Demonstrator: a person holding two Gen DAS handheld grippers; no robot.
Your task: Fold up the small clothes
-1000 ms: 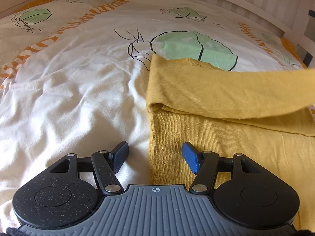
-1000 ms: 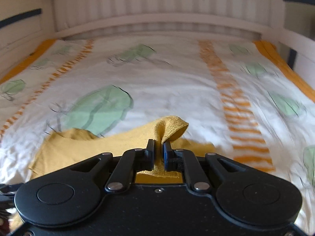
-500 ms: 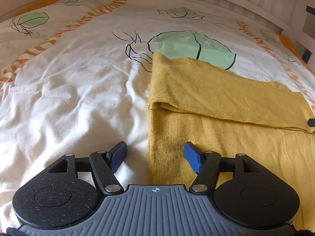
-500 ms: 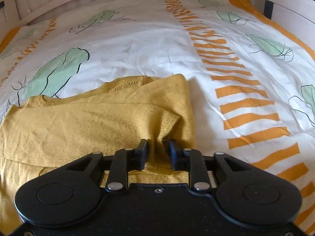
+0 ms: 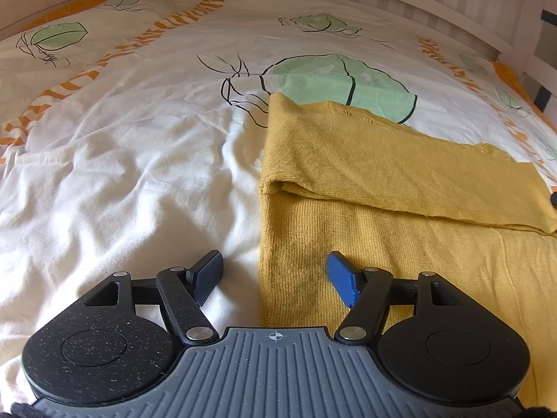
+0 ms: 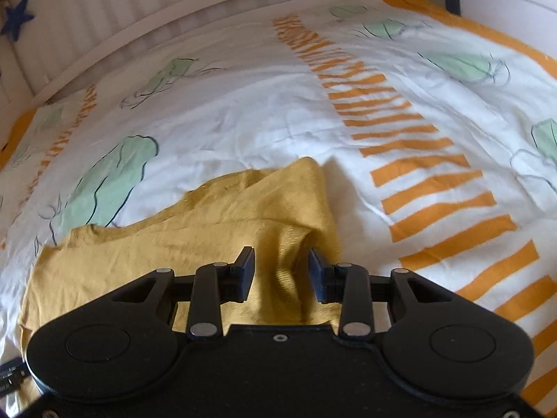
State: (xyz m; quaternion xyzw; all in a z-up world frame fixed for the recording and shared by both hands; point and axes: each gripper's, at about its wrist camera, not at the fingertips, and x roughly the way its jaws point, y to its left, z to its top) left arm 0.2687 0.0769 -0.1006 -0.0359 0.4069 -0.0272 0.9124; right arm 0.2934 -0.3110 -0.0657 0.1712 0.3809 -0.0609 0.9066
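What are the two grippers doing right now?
Left gripper: open, holding nothing.
Right gripper: jaws just opened, released the yellow garment.

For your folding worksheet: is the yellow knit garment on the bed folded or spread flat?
Folded once: the yellow knit garment has its far part lying doubled over the near part, on the bedcover.

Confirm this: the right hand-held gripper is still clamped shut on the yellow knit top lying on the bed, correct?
Not clamped: the right wrist view shows the right hand-held gripper with jaws apart, just opening, pads off the cloth. The yellow knit top does lie on the bed, a ridge between the jaws.
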